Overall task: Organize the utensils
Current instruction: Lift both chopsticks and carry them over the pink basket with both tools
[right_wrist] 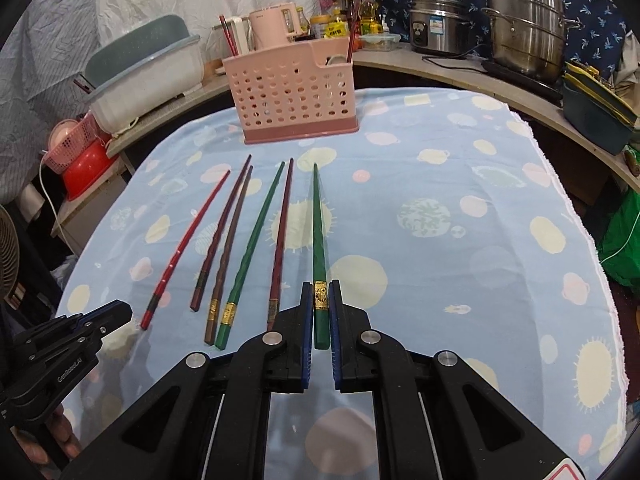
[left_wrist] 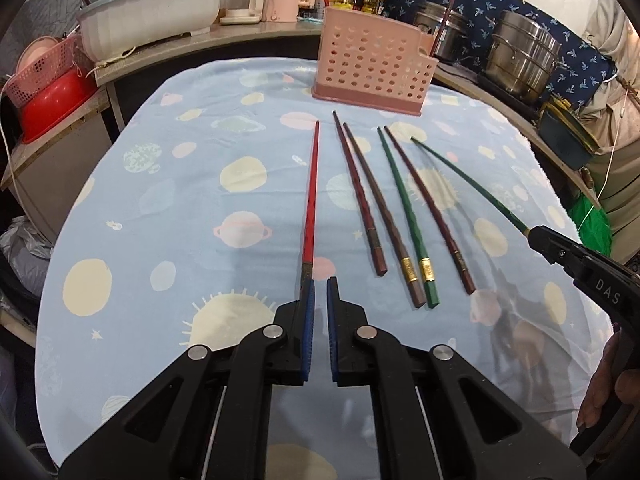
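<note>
Slippage is the main risk on both sides, since each gripper deals with a thin, smooth stick by its very end.

The right gripper (right_wrist: 321, 312) has its jaws nearly closed on the green faceted chopstick with a gold band (right_wrist: 319, 240), pinching it around that band; the rest of the stick runs straight ahead of the jaws toward the pink perforated plastic utensil holder (right_wrist: 290, 92). With so much length cantilevered forward, any tilt or quick swing could make it pivot or slide out between the blue pads (right_wrist: 309, 320).

The left gripper (left_wrist: 320, 300) shows only a narrow gap between its jaws. The bright red chopstick (left_wrist: 311, 200) lies against the outer face of the left jaw rather than plainly between the two, so I cannot tell that it is gripped. Closing from here would likely miss it or flick it sideways.

Just right of the left jaws, four more chopsticks, two dark red, one brown and one green (left_wrist: 404, 208), lie close together on the planet-print blue cloth over the counter (left_wrist: 160, 208); a stray stick could scatter them. The holder's openings are narrow, so a drooping tip may catch the rim.
</note>
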Motion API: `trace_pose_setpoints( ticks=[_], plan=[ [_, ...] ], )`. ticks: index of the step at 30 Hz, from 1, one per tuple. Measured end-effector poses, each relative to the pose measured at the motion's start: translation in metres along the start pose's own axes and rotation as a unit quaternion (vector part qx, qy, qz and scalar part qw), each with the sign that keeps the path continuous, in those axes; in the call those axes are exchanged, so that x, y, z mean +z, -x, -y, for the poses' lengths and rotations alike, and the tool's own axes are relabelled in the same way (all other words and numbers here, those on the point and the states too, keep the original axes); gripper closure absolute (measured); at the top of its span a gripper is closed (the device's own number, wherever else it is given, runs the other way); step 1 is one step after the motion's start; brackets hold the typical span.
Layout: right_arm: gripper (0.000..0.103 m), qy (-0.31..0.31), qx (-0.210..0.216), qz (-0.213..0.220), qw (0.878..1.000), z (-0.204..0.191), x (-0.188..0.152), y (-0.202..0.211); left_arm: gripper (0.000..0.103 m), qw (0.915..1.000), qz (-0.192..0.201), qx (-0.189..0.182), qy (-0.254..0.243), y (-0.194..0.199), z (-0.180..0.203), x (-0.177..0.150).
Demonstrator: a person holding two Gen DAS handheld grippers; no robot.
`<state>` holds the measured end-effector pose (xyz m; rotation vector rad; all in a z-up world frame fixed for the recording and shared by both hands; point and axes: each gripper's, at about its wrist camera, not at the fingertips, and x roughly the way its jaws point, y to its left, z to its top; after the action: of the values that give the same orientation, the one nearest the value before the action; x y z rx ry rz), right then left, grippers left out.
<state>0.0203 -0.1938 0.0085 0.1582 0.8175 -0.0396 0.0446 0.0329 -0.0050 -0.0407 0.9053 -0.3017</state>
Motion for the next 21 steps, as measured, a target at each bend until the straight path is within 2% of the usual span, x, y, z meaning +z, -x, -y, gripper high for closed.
trace_pose_setpoints(
  ticks=[4,8,10,12,17,19,21],
  plan=[
    [0.096,-0.001,0.003,0.016,1.0,0.001,0.005,0.015,0.098,0.9999,0.01,-0.002,-0.003,0.009,0.003,0.004],
    [0.096,-0.003,0.004,0.012,1.0,0.001,0.004,0.012,0.096,1.0,0.0,-0.001,0.001,-0.006,0.002,0.001],
    [0.096,-0.008,0.006,0.005,1.0,0.002,0.002,0.008,0.088,0.9999,-0.006,0.013,0.001,-0.017,0.0,0.0],
    [0.096,-0.01,0.009,0.001,1.0,0.002,0.0,0.005,0.086,0.9998,-0.012,0.016,0.004,-0.026,-0.002,0.0],
    [0.096,-0.009,0.01,-0.004,1.0,0.0,0.001,-0.001,0.087,0.9995,-0.029,0.014,0.0,-0.045,-0.004,0.0],
    [0.096,-0.009,0.01,-0.005,1.0,0.0,0.002,-0.001,0.096,0.9995,-0.028,0.013,-0.006,-0.046,-0.003,0.0],
    [0.096,-0.01,0.01,-0.006,1.0,0.0,0.002,-0.002,0.096,0.9996,-0.028,0.011,-0.004,-0.045,-0.003,0.0]
  ],
)
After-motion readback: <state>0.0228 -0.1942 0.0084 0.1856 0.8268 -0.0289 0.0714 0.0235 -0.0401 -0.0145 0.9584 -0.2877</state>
